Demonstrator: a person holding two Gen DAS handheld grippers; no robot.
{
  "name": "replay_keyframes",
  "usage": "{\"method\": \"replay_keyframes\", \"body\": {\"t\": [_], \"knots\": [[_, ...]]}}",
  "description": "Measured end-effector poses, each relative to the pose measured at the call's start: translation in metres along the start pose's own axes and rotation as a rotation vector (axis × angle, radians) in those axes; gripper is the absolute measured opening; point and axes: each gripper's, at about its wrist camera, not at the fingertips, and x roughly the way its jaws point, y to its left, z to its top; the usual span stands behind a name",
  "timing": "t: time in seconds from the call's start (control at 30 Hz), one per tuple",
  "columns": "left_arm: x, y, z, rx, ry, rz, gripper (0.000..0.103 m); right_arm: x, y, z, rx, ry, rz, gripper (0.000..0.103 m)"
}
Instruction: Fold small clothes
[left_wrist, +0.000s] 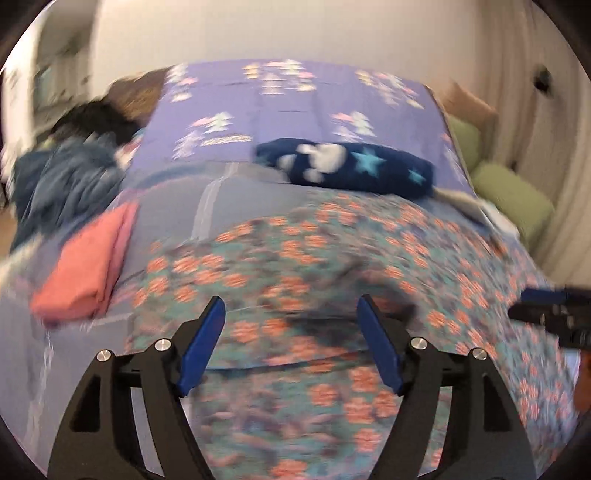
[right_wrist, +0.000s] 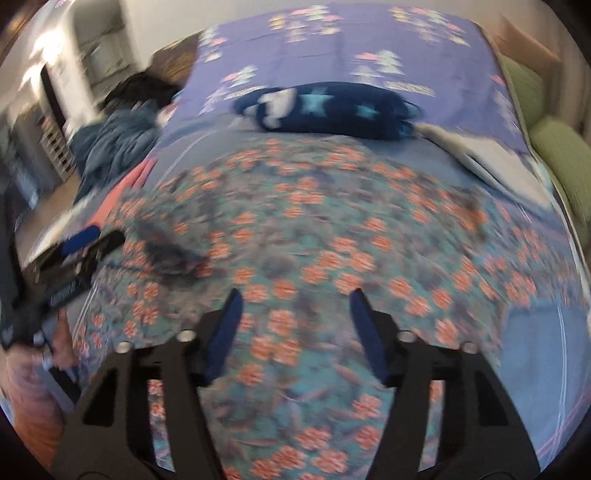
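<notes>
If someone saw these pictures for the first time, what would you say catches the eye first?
Probably the floral cloth, teal with orange flowers, spread across the near part of the bed under both open grippers. Behind it lies a dark blue bundle with stars, and at the left a folded pink cloth beside a heap of blue clothes.

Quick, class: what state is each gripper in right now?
Left gripper: open, holding nothing, over the floral cloth.
Right gripper: open, holding nothing, over the same cloth.
</notes>
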Motion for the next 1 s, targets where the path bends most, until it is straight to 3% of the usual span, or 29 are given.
{"method": "replay_keyframes", "body": {"t": [0.1, 0.17, 0.3, 0.4, 0.43, 0.5, 0.53, 0.57, 0.6, 0.63, 0.73, 0.83, 1.0], "knots": [[0.003, 0.029, -0.001, -0.128, -0.005, 0.041, 0.074, 0.008, 0.04, 0.007, -0.158, -0.012, 0.015, 0.053], [0.0, 0.041, 0.0, -0.167, -0.017, 0.044, 0.074, 0.016, 0.07, 0.012, -0.278, -0.022, 0.016, 0.07], [-0.005, 0.051, 0.0, -0.183, -0.039, 0.052, 0.075, 0.045, 0.119, 0.027, -0.458, 0.003, 0.02, 0.074], [-0.003, 0.059, -0.001, -0.209, -0.029, 0.029, 0.075, 0.07, 0.138, 0.04, -0.506, 0.017, -0.006, 0.075], [-0.003, 0.063, -0.001, -0.219, -0.028, 0.026, 0.075, 0.077, 0.142, 0.043, -0.509, 0.023, -0.017, 0.073], [-0.003, 0.068, -0.002, -0.236, -0.026, 0.015, 0.076, 0.085, 0.142, 0.047, -0.493, 0.036, -0.028, 0.032], [-0.003, 0.071, -0.003, -0.24, -0.026, 0.015, 0.079, 0.089, 0.139, 0.051, -0.467, 0.065, -0.025, 0.004], [-0.003, 0.073, -0.003, -0.243, -0.025, 0.025, 0.085, 0.089, 0.134, 0.055, -0.421, 0.083, -0.01, 0.003], [-0.002, 0.075, -0.003, -0.242, -0.021, 0.042, 0.099, 0.083, 0.121, 0.061, -0.334, 0.074, 0.025, 0.003], [-0.002, 0.075, -0.003, -0.236, -0.016, 0.054, 0.102, 0.077, 0.111, 0.066, -0.272, 0.056, 0.046, 0.003], [0.0, 0.074, -0.005, -0.197, 0.007, 0.1, 0.102, 0.043, 0.046, 0.079, -0.012, -0.047, 0.043, 0.003], [0.004, 0.071, -0.005, -0.162, 0.029, 0.102, 0.102, 0.022, -0.028, 0.069, 0.234, -0.083, 0.039, 0.003], [0.013, 0.057, -0.009, -0.087, 0.078, 0.114, 0.102, 0.026, -0.113, 0.022, 0.486, -0.026, 0.034, 0.007]]}}
